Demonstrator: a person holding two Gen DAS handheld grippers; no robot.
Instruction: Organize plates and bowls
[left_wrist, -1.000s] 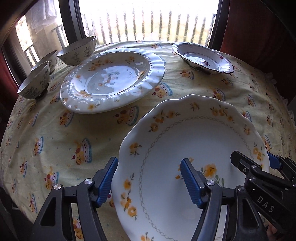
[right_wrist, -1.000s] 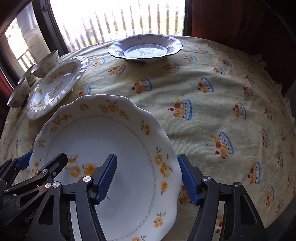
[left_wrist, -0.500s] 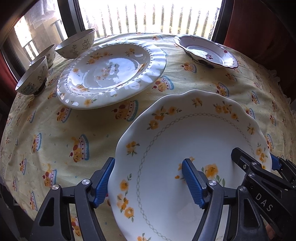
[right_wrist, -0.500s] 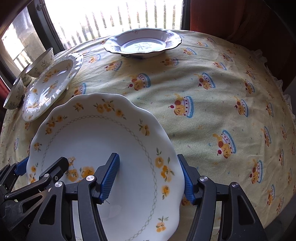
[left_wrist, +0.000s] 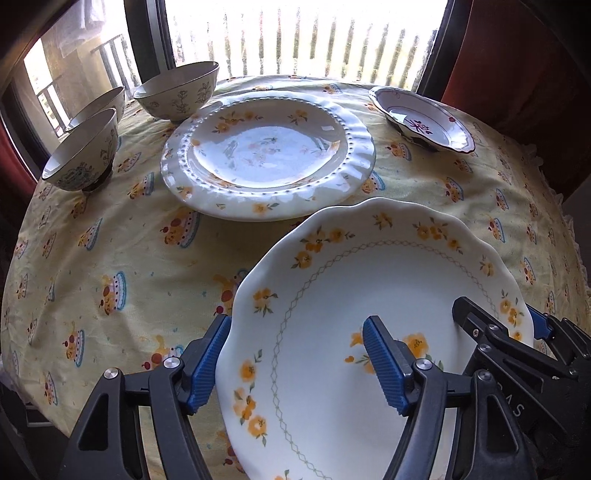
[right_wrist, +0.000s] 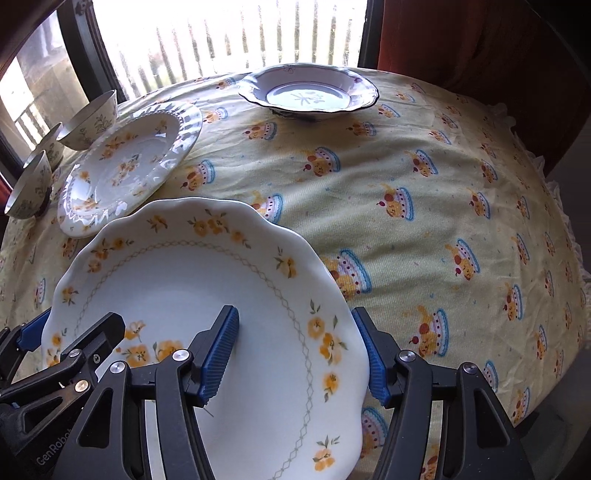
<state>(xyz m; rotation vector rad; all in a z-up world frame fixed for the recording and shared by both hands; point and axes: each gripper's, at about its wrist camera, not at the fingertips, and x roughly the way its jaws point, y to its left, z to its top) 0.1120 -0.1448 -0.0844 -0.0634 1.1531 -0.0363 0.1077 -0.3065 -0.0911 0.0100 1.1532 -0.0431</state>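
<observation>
Left wrist view: the scalloped plate is carried between 2 tools, the left hand-held gripper part-open with its jaws astride the plate's left rim, the right hand-held gripper likewise part-open astride its right rim, though whether the pads actually press on the rim cannot be told. The plate is held tilted above the near part of the desk, and the beaded plate, judged the likely stacking target, lies far and to the left, nearer the left hand-held gripper, with 3 bowls beyond it.
</observation>
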